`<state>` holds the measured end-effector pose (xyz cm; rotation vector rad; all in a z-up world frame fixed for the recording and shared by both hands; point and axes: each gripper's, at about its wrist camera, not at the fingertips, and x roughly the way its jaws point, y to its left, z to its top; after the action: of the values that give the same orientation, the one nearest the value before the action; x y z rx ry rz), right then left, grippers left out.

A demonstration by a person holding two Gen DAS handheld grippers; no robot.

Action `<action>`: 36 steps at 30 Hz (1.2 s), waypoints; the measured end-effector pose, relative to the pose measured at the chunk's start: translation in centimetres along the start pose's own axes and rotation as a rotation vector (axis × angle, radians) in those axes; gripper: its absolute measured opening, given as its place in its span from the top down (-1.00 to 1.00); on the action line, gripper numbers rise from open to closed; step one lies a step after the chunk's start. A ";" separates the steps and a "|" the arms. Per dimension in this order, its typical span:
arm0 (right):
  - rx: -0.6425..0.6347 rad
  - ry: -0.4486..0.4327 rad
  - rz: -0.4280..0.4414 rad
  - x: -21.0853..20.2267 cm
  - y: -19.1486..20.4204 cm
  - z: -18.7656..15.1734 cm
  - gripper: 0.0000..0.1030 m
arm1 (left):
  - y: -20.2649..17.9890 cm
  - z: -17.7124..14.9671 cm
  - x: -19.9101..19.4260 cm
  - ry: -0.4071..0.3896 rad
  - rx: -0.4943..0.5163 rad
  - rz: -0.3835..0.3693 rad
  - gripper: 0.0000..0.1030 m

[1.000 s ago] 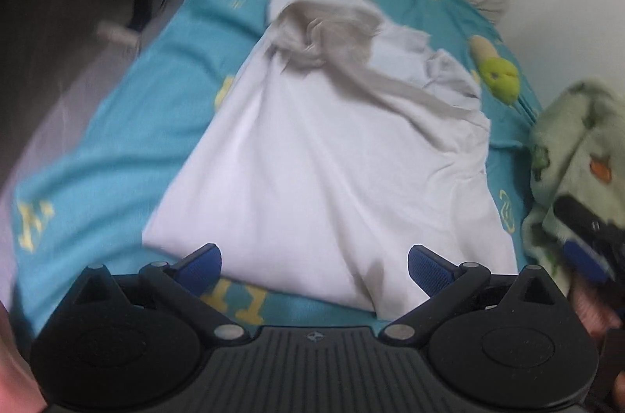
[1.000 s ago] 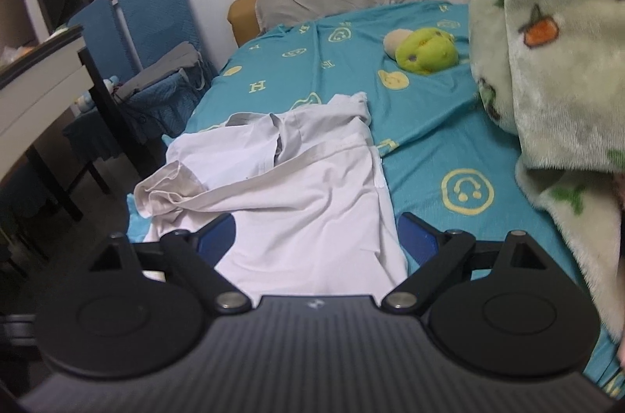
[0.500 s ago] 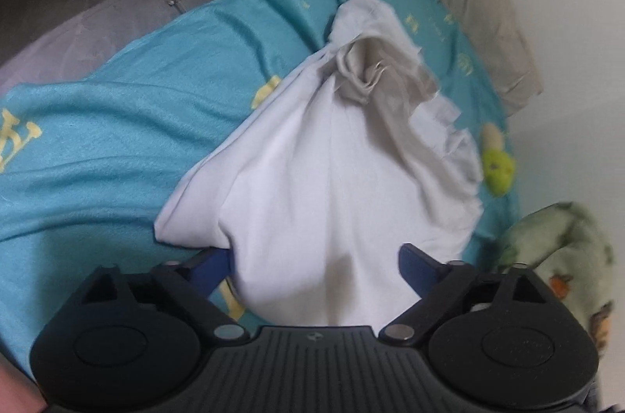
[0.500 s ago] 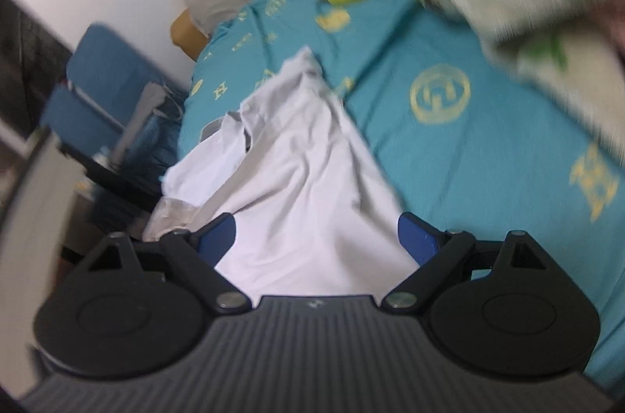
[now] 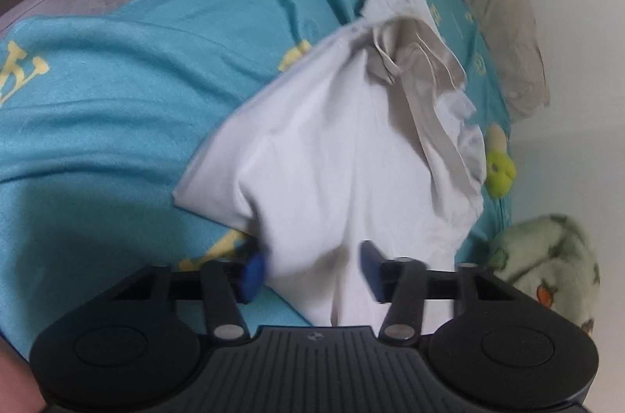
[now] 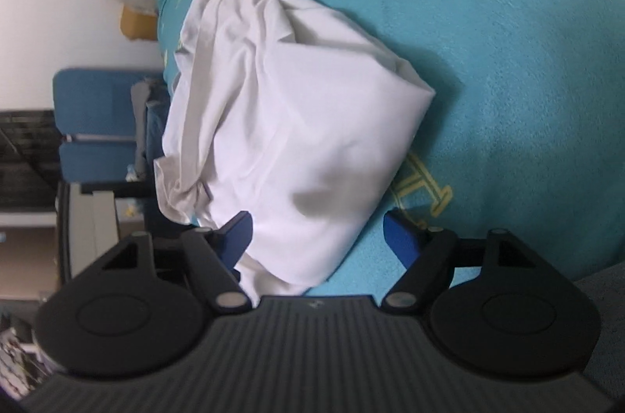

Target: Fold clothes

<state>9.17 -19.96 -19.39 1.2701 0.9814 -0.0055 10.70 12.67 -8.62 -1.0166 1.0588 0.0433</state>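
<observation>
A white shirt (image 5: 343, 155) lies crumpled on a teal bed sheet (image 5: 117, 93). Its near hem bunches between the blue fingers of my left gripper (image 5: 312, 270), whose jaws stand partly open around the cloth. In the right wrist view the same shirt (image 6: 297, 139) reaches between the fingers of my right gripper (image 6: 318, 237), which is open wide with the hem lying between its jaws. The shirt's collar end is rumpled and greyer at the far side.
A beige pillow (image 5: 504, 34) lies at the head of the bed. A green plush toy (image 5: 500, 171) and a green patterned blanket (image 5: 554, 257) lie at the right. Blue chairs (image 6: 97, 124) and a desk stand beside the bed.
Both grippers have moved forward onto the shirt's near hem and tilted. The left gripper's fingers have come closer together around the cloth. The shirt's near part has bunched up.
</observation>
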 end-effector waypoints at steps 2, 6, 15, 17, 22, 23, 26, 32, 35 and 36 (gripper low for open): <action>0.010 -0.007 0.010 0.1 0.0 0.2 -0.49 | 0.5 0.5 -0.1 -0.023 -0.019 0.017 0.66; 0.026 0.007 0.040 0.5 -0.1 0.3 -0.48 | 0.5 0.8 -1.1 -0.075 -0.019 -0.050 0.79; 0.059 -0.084 0.061 0.4 -0.3 1.9 0.14 | -2.7 0.9 -4.7 -0.234 0.073 -0.284 0.82; 0.073 -0.136 0.058 0.0 -0.2 2.9 0.52 | -3.3 0.9 -4.7 -0.239 0.092 -0.298 0.82; -0.043 -0.201 0.120 -1.8 3.4 3.8 0.77 | -5.2 1.1 -6.8 -0.276 0.166 -0.331 0.83; -0.065 -0.209 0.137 -2.4 4.3 4.0 0.77 | -5.8 1.2 -7.5 -0.283 0.174 -0.345 0.84; -0.133 -0.234 0.185 -4.5 7.0 4.5 0.77 | -8.5 1.2 -9.7 -0.312 0.225 -0.373 0.84; -0.291 -0.299 0.220 -10.2 11.1 3.6 0.78 | -13.7 -0.4 -14.0 -0.375 0.352 -0.377 0.85; -0.326 -0.305 0.227 -12.8 11.8 2.5 0.78 | -14.6 -1.8 -16.5 -0.390 0.394 -0.355 0.85; -0.338 -0.307 0.230 -13.6 12.0 2.1 0.78 | -14.6 -2.2 -17.5 -0.389 0.399 -0.350 0.85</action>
<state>8.15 -24.17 -1.63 1.0252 0.5414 0.1344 6.79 10.12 13.79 -0.7742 0.4976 -0.2387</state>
